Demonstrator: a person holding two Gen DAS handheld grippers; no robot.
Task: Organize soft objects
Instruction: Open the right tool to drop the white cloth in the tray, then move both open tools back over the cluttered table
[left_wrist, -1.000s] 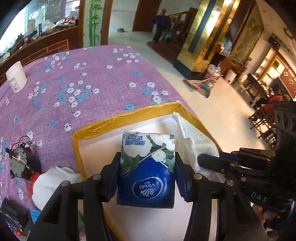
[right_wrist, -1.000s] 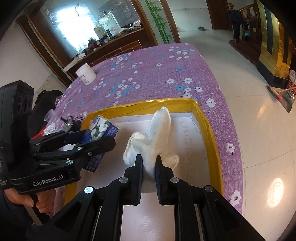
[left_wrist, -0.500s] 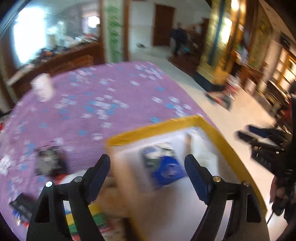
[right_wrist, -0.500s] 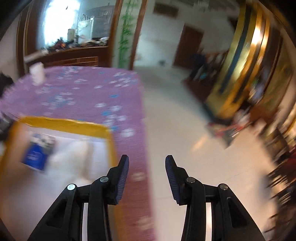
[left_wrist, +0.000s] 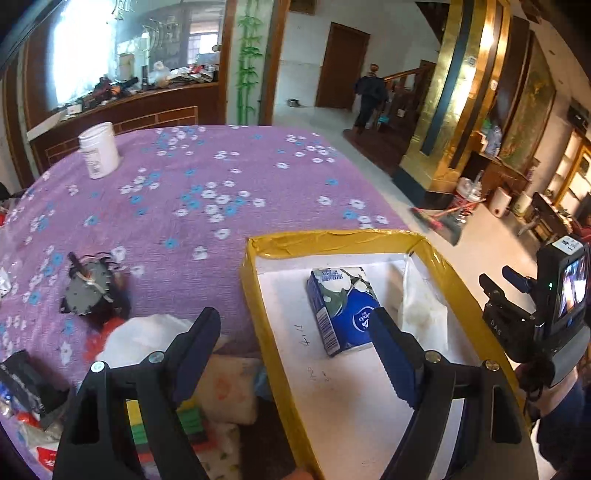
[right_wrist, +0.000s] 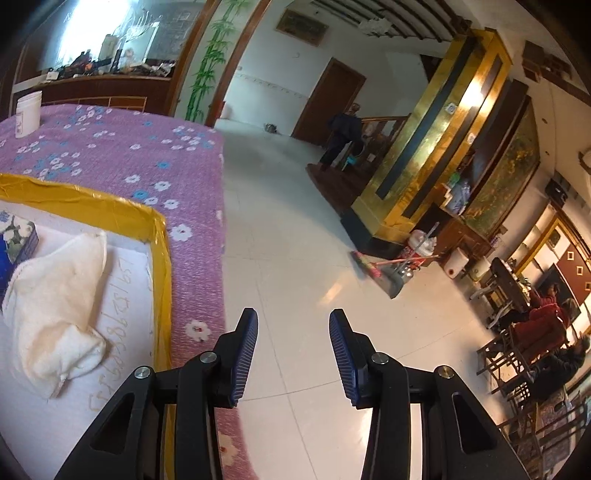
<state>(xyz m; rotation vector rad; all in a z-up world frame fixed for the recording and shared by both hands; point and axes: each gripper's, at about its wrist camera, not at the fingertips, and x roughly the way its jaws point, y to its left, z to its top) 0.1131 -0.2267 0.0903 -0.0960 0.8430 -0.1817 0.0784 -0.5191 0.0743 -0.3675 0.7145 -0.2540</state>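
Tabletop (left_wrist: 184, 206): purple cloth scattered with small white and blue flowers. Box (left_wrist: 332, 242): yellow-taped rim, white interior with faint handwritten marks. Tissue pack (left_wrist: 341, 308): deep blue with a white oval logo, upper part dark green printed with white blossoms. Towel (right_wrist: 55, 295): cream-white, faintly yellowed. Jar (left_wrist: 98, 149): plain white. Fingers (right_wrist: 245, 354): black frames, blue ribbed pads. Floor (right_wrist: 288, 258): glossy white tile.

A large home hall: purple flowered tabletop (left_wrist: 221, 177), tiled floor (right_wrist: 295, 258), wooden door (left_wrist: 341, 66), broom (right_wrist: 373, 271), staircase (left_wrist: 402, 92).
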